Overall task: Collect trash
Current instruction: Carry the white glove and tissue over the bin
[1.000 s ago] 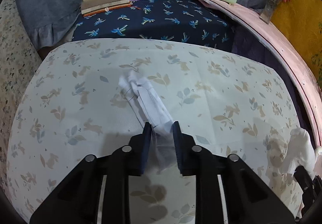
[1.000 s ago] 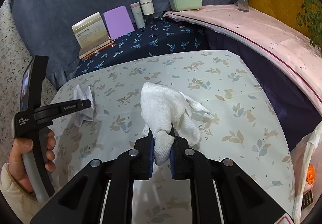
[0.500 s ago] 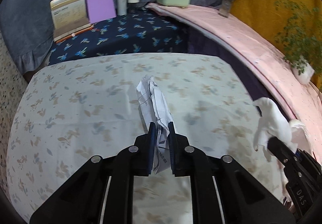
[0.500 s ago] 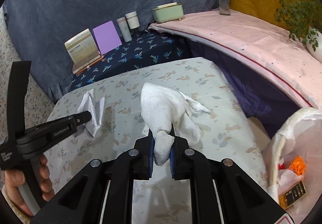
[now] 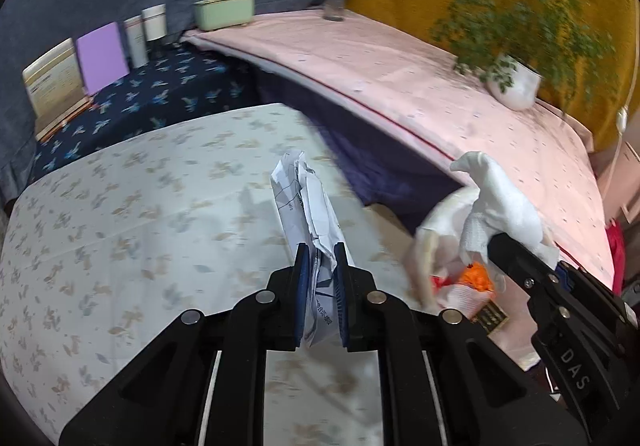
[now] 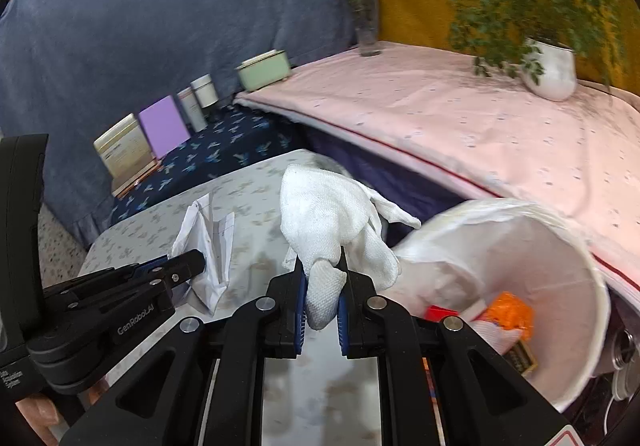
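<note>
Creased paper (image 5: 306,201), woven white cloth (image 6: 324,213)

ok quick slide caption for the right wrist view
Right gripper pinching a white cloth beside the lined trash bin.

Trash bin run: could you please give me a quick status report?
Left gripper shut on crumpled paper. Right gripper shut on white tissue wad. Trash bin at right, open, partly filled. Nothing in the way.

Two wrist fisheyes, close behind my hand-held grippers, angled down; both share table (image 5: 120,205), far pink shelf (image 6: 460,117).
</note>
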The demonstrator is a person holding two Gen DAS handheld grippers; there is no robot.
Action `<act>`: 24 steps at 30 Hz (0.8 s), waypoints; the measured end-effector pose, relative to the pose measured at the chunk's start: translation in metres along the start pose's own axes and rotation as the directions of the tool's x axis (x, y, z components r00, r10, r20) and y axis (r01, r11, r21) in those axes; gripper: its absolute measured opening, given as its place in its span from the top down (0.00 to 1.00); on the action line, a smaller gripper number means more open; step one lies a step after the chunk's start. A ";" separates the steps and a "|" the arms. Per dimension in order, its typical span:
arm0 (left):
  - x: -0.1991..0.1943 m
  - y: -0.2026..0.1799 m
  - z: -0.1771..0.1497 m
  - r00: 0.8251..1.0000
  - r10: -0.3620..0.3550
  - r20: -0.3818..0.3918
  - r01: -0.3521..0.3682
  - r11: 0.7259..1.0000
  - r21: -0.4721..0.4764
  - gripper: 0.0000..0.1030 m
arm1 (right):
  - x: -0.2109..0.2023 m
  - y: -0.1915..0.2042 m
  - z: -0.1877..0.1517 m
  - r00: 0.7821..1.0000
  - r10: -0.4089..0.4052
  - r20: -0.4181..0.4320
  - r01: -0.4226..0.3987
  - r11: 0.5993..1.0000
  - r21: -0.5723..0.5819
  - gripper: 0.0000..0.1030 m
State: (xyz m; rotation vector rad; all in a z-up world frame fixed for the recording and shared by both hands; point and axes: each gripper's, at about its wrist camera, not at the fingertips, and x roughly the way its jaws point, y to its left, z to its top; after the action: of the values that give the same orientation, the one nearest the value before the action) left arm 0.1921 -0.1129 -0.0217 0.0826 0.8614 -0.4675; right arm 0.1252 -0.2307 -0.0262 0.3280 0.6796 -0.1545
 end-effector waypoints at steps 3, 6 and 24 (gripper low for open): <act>0.002 -0.031 -0.002 1.000 -0.030 -0.004 0.031 0.999 0.039 0.88 | -0.011 -0.027 -0.001 0.999 -0.035 0.011 0.035 0.999 0.028 0.89; 0.004 -0.064 -0.004 0.998 -0.064 -0.012 0.064 0.995 0.080 0.88 | -0.021 -0.052 -0.003 0.997 -0.069 0.019 0.068 0.996 0.057 0.89; 0.019 -0.144 -0.015 0.989 -0.137 -0.058 0.146 0.972 0.183 0.88 | -0.045 -0.133 -0.020 0.989 -0.149 0.020 0.144 0.976 0.161 0.89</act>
State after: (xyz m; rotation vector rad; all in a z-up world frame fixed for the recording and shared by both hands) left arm 0.1298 -0.2448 -0.0289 0.2064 0.8696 -0.6828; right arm 0.0460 -0.3473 -0.0445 0.4282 0.6616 -0.3551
